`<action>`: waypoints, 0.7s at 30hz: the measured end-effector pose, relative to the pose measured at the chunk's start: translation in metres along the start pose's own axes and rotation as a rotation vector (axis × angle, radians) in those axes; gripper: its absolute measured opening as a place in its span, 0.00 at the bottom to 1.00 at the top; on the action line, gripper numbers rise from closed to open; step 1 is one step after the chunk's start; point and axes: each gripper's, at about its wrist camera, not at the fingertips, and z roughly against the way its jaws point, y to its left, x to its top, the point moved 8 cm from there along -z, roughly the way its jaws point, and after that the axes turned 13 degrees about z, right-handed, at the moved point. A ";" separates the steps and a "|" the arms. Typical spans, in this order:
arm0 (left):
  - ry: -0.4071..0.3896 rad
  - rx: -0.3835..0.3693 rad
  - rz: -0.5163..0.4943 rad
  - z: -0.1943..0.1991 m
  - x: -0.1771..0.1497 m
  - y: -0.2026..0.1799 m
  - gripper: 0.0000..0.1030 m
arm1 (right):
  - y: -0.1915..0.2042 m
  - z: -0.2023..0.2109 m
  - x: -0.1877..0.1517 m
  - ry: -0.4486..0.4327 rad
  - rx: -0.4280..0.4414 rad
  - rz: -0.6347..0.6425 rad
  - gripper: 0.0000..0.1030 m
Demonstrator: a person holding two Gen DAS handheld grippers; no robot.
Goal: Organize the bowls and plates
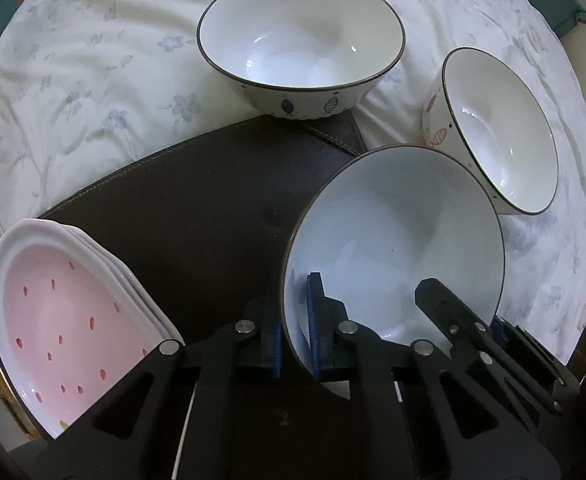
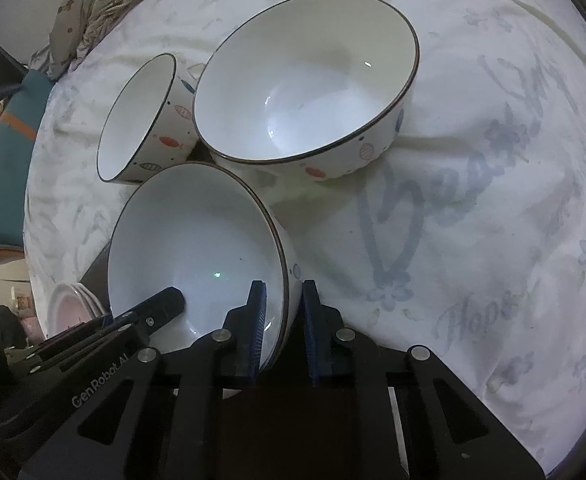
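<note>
Only the left wrist view shows clearly the stack of pink plates with red seed marks (image 1: 65, 320), on the dark brown leather mat (image 1: 197, 200). The right view shows blue writing on the white bedsheet (image 2: 473, 240). Both the left gripper (image 1: 295, 332) and the right gripper (image 2: 283, 320) are clamped on opposite rim sides of one tilted white ceramic bowl with dark rim (image 1: 393, 248), at the mat's edge.

Two bowls (image 2: 305, 84) (image 2: 141, 120) crowd ahead; bare bedsheet (image 2: 473, 220) lies open rightward.

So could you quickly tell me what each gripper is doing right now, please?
Left gripper: shut on the near bowl's rim.
Right gripper: shut on the same bowl's opposite rim.
</note>
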 end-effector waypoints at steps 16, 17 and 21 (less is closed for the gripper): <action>-0.095 -0.018 0.006 0.054 -0.018 0.014 0.09 | 0.024 0.027 -0.001 -0.034 0.052 0.054 0.16; -0.099 -0.023 0.011 0.056 -0.018 0.017 0.09 | 0.027 0.029 0.000 -0.038 0.053 0.063 0.16; -0.119 -0.047 0.027 0.073 -0.018 0.033 0.09 | 0.043 0.040 -0.002 -0.054 0.072 0.095 0.14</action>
